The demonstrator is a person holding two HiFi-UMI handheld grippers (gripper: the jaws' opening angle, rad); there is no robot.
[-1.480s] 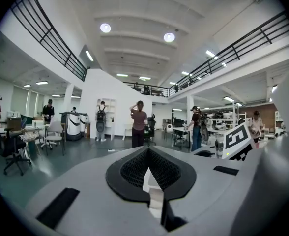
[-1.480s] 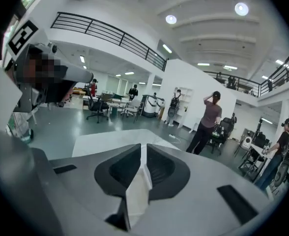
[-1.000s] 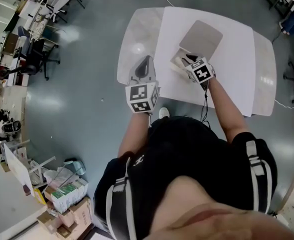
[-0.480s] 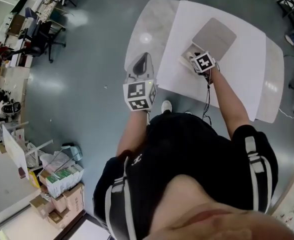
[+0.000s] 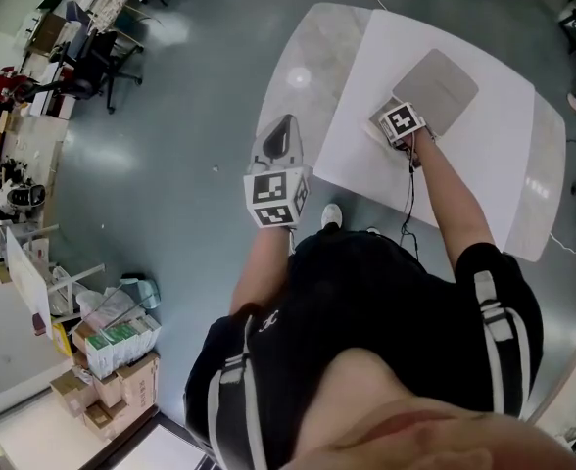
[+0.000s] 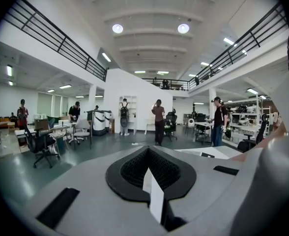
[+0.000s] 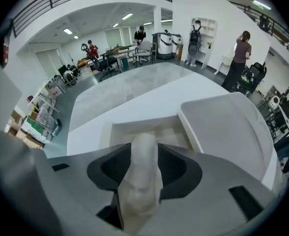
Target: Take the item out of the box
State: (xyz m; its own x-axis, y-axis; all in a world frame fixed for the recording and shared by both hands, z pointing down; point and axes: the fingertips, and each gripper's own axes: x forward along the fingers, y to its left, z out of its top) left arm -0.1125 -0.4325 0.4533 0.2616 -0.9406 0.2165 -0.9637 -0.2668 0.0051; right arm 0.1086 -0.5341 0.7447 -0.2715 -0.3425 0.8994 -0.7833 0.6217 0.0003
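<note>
Grey plastic on both tools. At far left of the head view, left gripper (image 5: 285, 123) held out nearly level on a bare forearm (image 5: 264, 262), nose at the left edge of the pale table (image 5: 303, 62), well apart from the box (image 7: 116, 132). In its own view, jaw tips drawn together to a point, with a thin white strip (image 6: 153, 195) standing on edge in the dark hollow behind them. Beyond, an open hall with people (image 6: 158, 122) standing about.

Further right, right gripper (image 5: 392, 117) on a straight arm (image 5: 445, 194), tipped steeply down over the open box on the white sheet (image 5: 469, 164), its marker cube (image 5: 403, 122) hiding the jaws from above. Shown solely by the right gripper view: jaws just now opening, standing wide, dark pads bare on either side of the pale wrapped item (image 7: 142, 181) upright between them, in front of the box's tan hollow. Unclear whether its far end rests in the box. At right, grey lid (image 7: 228, 132) lying flat, just beside the box.
</note>
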